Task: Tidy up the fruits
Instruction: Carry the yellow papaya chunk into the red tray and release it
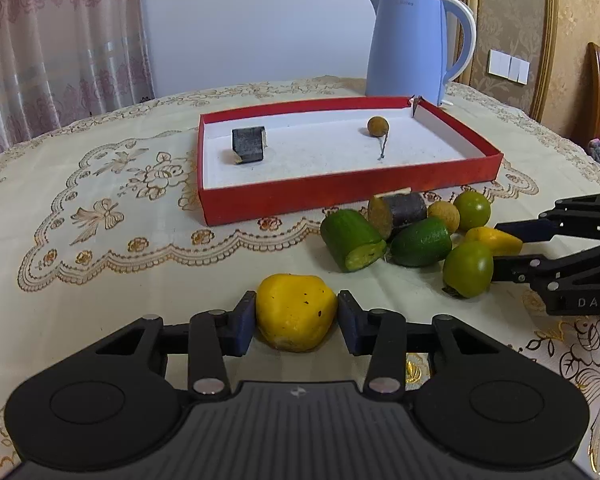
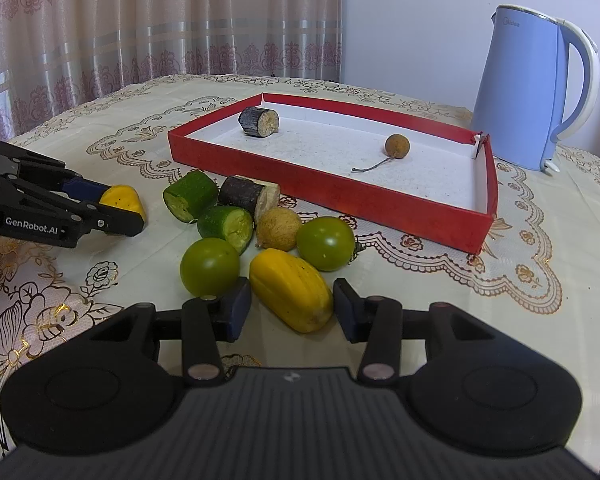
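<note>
The left gripper (image 1: 296, 318) has its fingers (image 1: 244, 320) pinching a yellow fruit piece (image 1: 296, 312) on the bench (image 1: 100, 280); the piece's underside is hidden. The right gripper (image 2: 292, 308) holds its fingers (image 2: 236, 308) spread around a second yellow piece (image 2: 290, 294), its right pad apart from it; whether the left pad touches is unclear. That piece's long axis runs diagonally, from far left to near right. The red tray (image 2: 340, 196) beyond holds a dark stalk piece (image 2: 260, 121) and a brown round fruit (image 2: 397, 145).

The right gripper (image 1: 496, 254) hides part of a yellow fruit piece (image 1: 488, 238).
</note>
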Action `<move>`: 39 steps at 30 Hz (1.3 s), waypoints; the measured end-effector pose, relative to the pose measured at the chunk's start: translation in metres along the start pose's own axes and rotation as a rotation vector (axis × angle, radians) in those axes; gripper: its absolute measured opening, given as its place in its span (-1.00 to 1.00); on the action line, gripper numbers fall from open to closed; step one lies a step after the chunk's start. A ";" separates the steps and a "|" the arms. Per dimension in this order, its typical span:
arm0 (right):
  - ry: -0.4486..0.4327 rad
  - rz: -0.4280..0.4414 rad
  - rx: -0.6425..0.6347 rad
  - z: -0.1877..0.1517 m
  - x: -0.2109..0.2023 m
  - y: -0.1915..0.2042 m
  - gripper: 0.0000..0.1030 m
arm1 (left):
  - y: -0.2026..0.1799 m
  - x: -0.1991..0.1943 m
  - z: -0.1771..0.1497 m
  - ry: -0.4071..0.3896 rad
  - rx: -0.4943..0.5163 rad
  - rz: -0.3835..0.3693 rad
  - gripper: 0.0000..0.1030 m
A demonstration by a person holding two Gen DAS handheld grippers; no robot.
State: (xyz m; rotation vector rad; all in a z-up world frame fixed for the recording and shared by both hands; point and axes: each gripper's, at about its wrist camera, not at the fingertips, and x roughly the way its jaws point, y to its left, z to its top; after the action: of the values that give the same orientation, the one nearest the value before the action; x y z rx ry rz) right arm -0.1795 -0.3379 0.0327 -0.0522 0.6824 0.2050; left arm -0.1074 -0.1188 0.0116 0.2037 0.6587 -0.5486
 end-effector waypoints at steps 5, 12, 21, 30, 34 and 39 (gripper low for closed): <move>0.000 0.000 0.001 0.000 0.000 0.000 -0.15 | -0.002 -0.012 0.029 -0.075 0.037 0.006 -0.19; 0.016 0.031 -0.074 0.005 0.002 -0.001 -0.15 | -0.001 -0.007 0.070 -0.133 0.048 0.010 -0.19; 0.002 0.031 -0.053 0.000 -0.005 0.005 -0.44 | -0.001 0.014 0.085 -0.119 0.033 0.011 -0.19; -0.069 0.007 0.070 -0.011 -0.026 -0.007 -0.44 | -0.014 0.068 0.128 -0.103 0.036 0.021 -0.19; -0.088 0.010 0.096 -0.013 -0.034 -0.013 -0.44 | -0.023 0.096 0.141 -0.081 0.038 0.016 -0.19; -0.101 0.022 0.131 -0.018 -0.033 -0.015 -0.44 | -0.033 0.129 0.146 -0.045 0.046 0.042 -0.19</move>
State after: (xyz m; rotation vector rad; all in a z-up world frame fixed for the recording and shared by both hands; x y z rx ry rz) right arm -0.2126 -0.3603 0.0398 0.0909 0.5946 0.1825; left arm 0.0361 -0.2511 0.0434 0.2469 0.5975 -0.5266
